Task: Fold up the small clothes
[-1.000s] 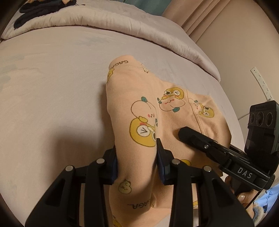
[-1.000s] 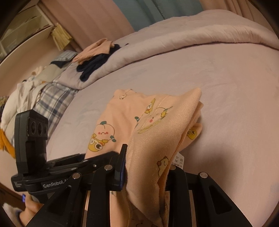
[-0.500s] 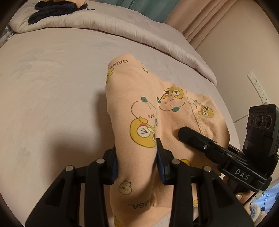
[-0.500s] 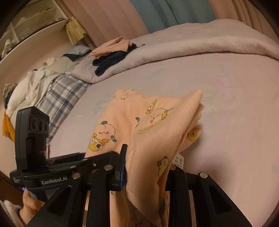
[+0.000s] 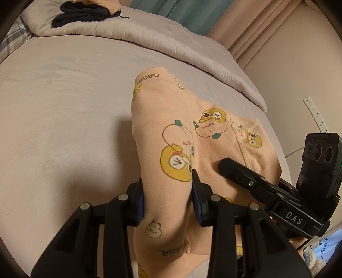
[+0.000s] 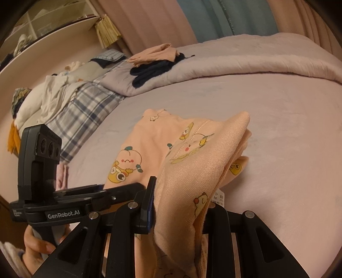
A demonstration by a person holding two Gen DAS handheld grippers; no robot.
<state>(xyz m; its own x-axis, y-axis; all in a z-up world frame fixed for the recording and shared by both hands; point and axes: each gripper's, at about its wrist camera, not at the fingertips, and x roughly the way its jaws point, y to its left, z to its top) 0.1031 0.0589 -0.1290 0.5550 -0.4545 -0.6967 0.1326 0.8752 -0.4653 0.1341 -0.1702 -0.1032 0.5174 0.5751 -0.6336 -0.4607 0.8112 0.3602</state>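
Closest in, the left gripper [image 5: 168,201] is clamped on a bunched ridge of the peach garment [image 5: 171,132], blue pads pressing the cloth from both sides. The fabric rises between the fingers and runs forward in a raised fold, its cartoon duck-and-peach prints facing up. Just to the right, the right gripper [image 6: 179,205] pinches another gathered edge of the same garment [image 6: 205,162]; a white care label [image 6: 219,195] peeks out beside the cloth at its fingers. In the left wrist view that right gripper [image 5: 224,167] lies across the garment's right side, its finger resting on the fabric.

Beyond the grip points, the rest of the garment lies spread on the pale pink bed sheet [image 5: 64,119], the far end marked with printed lettering. Farther back, a rolled-up quilt [image 6: 256,62] crosses the bed, with a dark garment [image 6: 154,68] and a peach piece [image 6: 156,53] piled on it. At the far left sits a plaid blanket [image 6: 85,107] with white laundry [image 6: 51,92] heaped on it, and curtains [image 6: 224,19] hang behind.
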